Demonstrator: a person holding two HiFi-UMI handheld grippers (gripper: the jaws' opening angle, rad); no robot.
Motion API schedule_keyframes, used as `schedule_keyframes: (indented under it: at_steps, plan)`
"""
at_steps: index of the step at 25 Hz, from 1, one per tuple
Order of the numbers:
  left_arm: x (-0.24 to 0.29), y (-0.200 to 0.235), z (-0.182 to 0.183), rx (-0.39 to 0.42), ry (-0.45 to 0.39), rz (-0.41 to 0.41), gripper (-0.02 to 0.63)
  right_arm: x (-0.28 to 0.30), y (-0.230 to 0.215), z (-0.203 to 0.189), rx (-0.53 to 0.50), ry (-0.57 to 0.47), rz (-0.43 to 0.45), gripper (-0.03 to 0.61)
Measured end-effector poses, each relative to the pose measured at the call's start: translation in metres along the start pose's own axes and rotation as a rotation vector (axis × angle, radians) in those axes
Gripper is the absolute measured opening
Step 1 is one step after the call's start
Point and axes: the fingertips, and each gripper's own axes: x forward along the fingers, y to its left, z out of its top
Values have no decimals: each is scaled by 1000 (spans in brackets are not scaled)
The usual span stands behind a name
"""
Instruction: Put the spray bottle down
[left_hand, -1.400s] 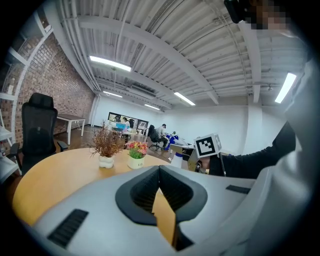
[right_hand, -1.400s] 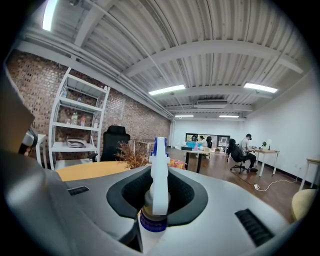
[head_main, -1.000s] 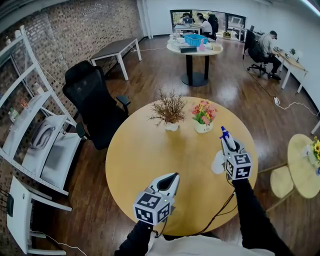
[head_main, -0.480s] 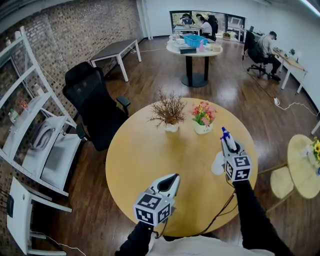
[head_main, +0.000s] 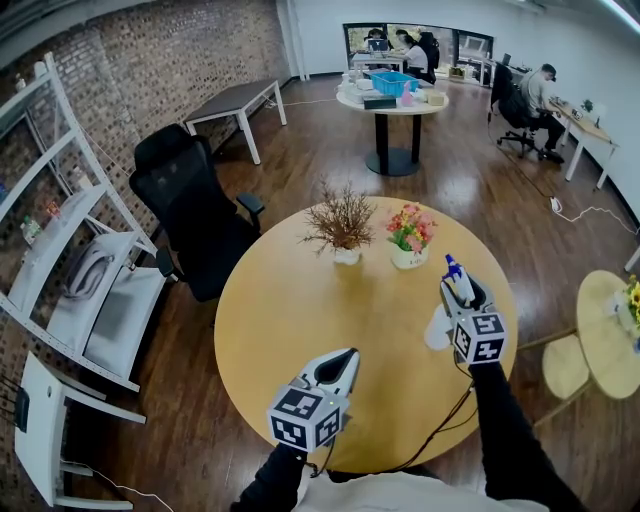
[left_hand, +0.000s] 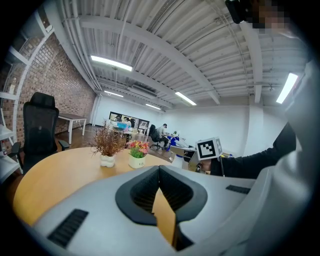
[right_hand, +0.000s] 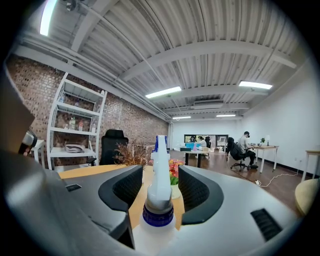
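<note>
the spray bottle (right_hand: 159, 192) stands upright in the middle of the right gripper view, its white neck and blue collar between the two dark pads. in the head view it is at the right of the round wooden table (head_main: 300, 330), towards the table's right rim, and its base seems to rest on the top, though the contact itself is hard to make out.

the right gripper (head_main: 461, 297) is letting go: its jaws are opening, and table shows as a gap on either side of the neck, so the pads no longer press on it. the left gripper (head_main: 343, 361), at the lower middle of the head view, has its jaws closed on each other with nothing between them, and hangs over the near edge of the table, well apart from the bottle.

the bottle looks set down, but the jaws still surround its neck. the risk is probably in the withdrawal. if the right gripper moved sideways or rolled before backing straight out, a pad could catch the neck or the wider spray head and tip the tall, narrow bottle. a fall towards the right of the frame might carry it over the rim; a fall towards the top of the frame would send it at the flower pot (head_main: 408, 243) near it.
</note>
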Motion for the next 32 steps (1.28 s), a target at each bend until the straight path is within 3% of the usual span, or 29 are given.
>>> schedule_keyframes:
  at_steps: [10,14,16,20,32]
  plan:
    - [-12,-1,-12,-14,13,6,-12,-90,8,-30,114,29,-55,190]
    - [-15,-11,-12,-15,12,-9,-12,-122,14,-23,177,43,-23,79]
    - [-15,-16,-12,-12,12,-18,-12,-133,21,-11,197,26,11,-12]
    - [-18,-27,-9,-7,9,-34,-12,-148,44,16,240,-21,91,-18]
    - [-24,-35,7,29,-20,-26,-12,-148,79,49,248,-38,155,-25]
